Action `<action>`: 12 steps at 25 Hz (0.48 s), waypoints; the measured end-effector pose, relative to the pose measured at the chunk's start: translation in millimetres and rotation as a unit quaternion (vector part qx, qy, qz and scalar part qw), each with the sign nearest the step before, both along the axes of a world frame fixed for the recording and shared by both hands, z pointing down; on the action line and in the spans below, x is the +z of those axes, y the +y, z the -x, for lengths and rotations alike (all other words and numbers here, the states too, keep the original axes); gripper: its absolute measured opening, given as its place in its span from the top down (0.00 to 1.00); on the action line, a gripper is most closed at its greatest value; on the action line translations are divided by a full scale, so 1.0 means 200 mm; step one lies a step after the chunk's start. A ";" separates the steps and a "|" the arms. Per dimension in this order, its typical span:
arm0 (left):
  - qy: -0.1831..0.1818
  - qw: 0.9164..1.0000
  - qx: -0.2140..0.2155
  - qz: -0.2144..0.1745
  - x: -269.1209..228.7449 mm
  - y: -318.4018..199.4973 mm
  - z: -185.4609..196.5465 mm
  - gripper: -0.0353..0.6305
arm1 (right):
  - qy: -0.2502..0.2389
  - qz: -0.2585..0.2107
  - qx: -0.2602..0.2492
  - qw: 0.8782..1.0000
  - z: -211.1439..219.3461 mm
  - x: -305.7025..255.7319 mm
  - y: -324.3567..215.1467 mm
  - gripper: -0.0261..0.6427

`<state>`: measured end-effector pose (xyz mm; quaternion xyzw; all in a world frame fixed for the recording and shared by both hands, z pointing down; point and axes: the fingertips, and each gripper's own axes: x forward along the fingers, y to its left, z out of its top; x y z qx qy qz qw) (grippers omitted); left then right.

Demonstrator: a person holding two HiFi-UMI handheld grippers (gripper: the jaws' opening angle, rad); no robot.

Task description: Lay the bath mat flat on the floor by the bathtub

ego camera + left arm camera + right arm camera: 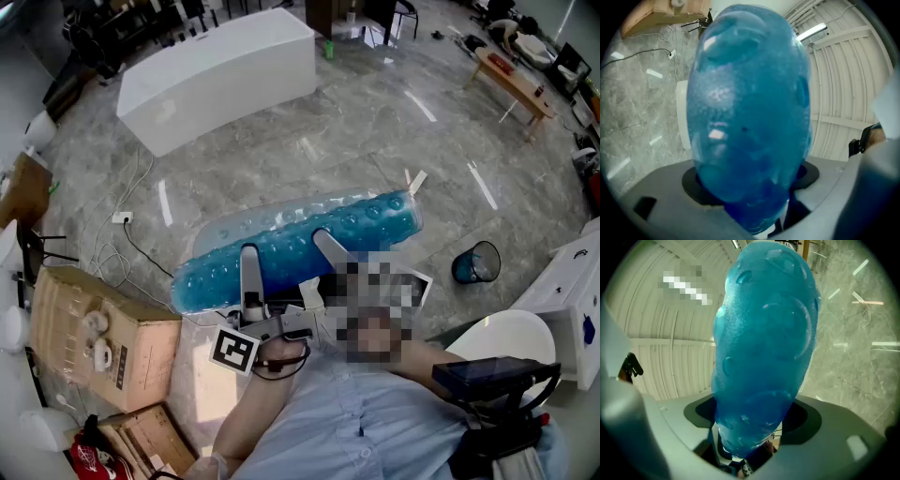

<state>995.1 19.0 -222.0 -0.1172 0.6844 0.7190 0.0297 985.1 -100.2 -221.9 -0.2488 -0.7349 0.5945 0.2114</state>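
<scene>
Clamping the blue bath mat [375, 223] between widely spread jaws, the left hand-held gripper [249, 261] and right hand-held gripper [326, 244] are holding it above the floor [375, 122], near the person; the white bathtub [216, 80] is standing far left.

The grey marble floor [375, 131] carries a white bathtub [217, 77], cardboard boxes [98, 337], loose cables [120, 246] and a blue bin [476, 262].
</scene>
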 end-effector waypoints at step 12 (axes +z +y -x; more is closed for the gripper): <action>-0.007 1.000 0.000 0.001 -0.03 0.01 0.01 0.41 | -0.009 -0.001 -0.004 1.000 0.01 -0.03 0.02 0.39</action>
